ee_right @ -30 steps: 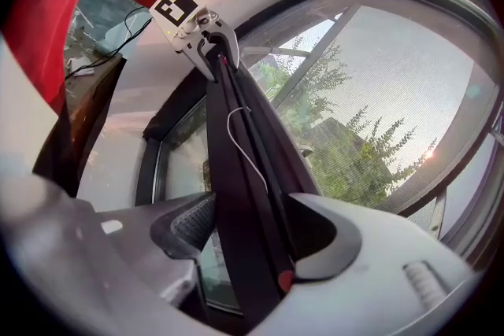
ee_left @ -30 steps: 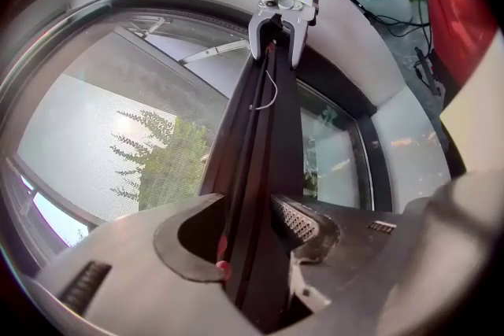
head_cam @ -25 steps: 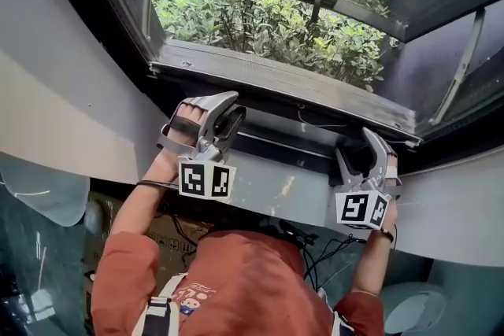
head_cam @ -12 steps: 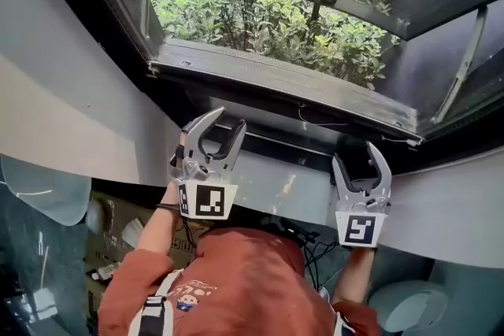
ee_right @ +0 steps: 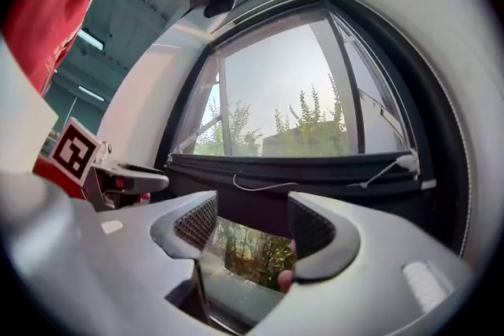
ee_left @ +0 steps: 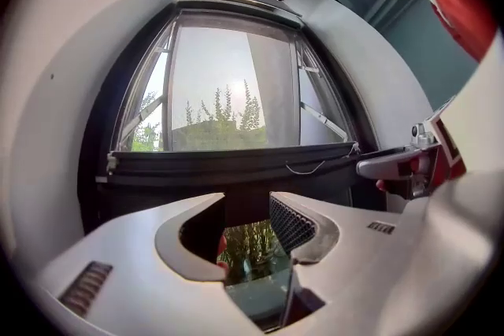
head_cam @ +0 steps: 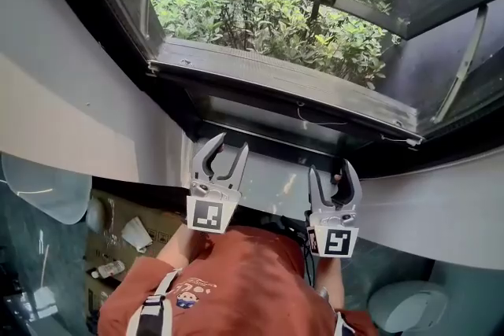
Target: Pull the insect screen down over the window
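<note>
In the head view the grey bottom bar of the insect screen (head_cam: 283, 84) lies across the window opening, a thin white cord (head_cam: 315, 122) hanging just under it. The same bar (ee_left: 236, 161) (ee_right: 299, 169) looks dark in both gripper views, with mesh above it and greenery in the gap below. My left gripper (head_cam: 229, 144) and right gripper (head_cam: 331, 169) stand upright over the white ledge (head_cam: 272, 185), close to my chest and apart from the bar. Both are open and hold nothing. In the gripper views the left jaws (ee_left: 246, 204) and right jaws (ee_right: 250, 204) frame only the window.
The outer window sash is swung outward, its stay arm (head_cam: 461, 63) at the right. Shrubs (head_cam: 260, 20) fill the view outside. White wall curves round both sides of the opening. Boxes and small clutter (head_cam: 118, 240) lie on the floor at lower left.
Both grippers have drawn back from the sill toward my body and come closer together. The left one has turned upright. The screen bar has not moved.
</note>
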A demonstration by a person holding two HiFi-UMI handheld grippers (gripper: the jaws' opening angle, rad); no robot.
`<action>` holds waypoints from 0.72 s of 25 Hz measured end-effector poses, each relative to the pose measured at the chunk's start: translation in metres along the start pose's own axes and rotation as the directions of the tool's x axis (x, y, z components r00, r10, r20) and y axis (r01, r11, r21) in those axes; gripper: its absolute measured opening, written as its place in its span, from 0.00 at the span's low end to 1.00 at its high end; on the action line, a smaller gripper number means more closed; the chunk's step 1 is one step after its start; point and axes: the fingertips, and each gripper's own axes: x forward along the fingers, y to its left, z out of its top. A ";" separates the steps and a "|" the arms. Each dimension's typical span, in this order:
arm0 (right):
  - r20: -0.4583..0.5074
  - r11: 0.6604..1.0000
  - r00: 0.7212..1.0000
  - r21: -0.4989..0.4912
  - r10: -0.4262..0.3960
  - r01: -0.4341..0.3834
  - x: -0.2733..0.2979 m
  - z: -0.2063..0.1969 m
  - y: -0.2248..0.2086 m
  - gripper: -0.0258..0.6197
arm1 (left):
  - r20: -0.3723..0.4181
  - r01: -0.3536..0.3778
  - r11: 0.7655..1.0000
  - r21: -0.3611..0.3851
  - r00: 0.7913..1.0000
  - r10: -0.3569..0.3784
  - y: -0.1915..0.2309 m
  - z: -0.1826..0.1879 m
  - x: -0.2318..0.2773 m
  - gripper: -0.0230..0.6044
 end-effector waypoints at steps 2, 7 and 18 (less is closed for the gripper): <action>-0.015 1.000 1.000 0.020 0.004 -0.004 -0.002 -0.009 0.006 0.49 | -0.004 -0.001 1.000 0.012 1.000 0.001 -0.005 -0.006 -0.002 0.33; -0.032 1.000 0.999 0.023 0.015 -0.014 -0.003 -0.017 0.008 0.49 | -0.014 -0.008 1.000 0.021 1.000 0.008 -0.010 -0.016 -0.009 0.32; -0.031 1.000 1.000 0.029 -0.001 0.002 0.000 -0.016 0.004 0.49 | -0.028 -0.011 0.999 0.045 1.000 0.012 -0.008 -0.018 -0.009 0.31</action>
